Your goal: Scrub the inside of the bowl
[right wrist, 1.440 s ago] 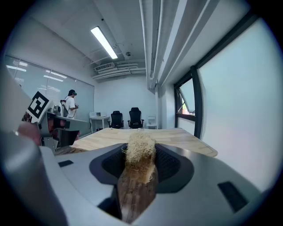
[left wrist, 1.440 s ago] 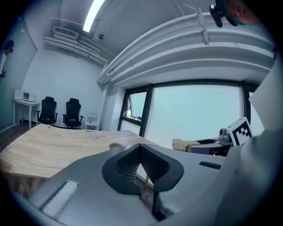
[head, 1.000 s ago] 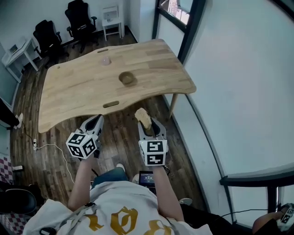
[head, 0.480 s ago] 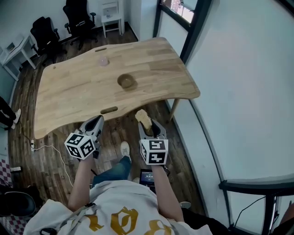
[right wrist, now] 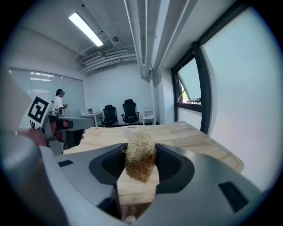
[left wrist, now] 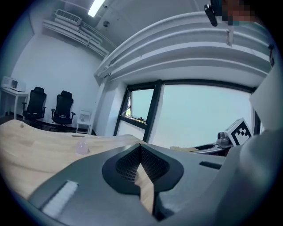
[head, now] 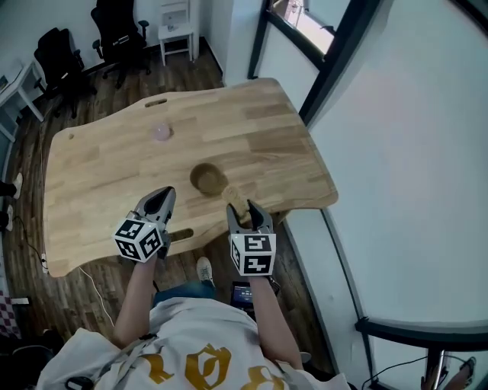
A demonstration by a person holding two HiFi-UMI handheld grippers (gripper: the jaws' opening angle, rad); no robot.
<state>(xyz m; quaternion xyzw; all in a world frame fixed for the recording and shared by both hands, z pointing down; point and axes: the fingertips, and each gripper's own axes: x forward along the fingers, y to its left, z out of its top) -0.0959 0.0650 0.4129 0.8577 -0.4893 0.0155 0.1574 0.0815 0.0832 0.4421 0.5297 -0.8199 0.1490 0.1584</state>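
Bowl (head: 207, 179) is sitting upright on the wooden table (head: 107, 175), right of centre and towards the near edge. A small pale pink object (head: 161, 132) is resting farther back and to the left, well apart from the bowl. Beyond the table, two black office chairs (head: 114, 19) and a white side table (head: 175, 27) are standing on the plank floor, and a dark window frame (head: 335, 53) is running along the right. The right gripper (head: 242, 213) is hovering over the near edge with its jaws pinching a straw-coloured fibrous scrubber (right wrist: 140, 156). In the head view the scrubber's tip is showing just beside the bowl's near right rim; whether it is touching cannot be told. The left gripper (head: 162, 199) is hanging near and to the left of the bowl, jaws pressed together with nothing between them. The bowl is looking small, round and tan, close to the table's colour, with a darker shaded inside.
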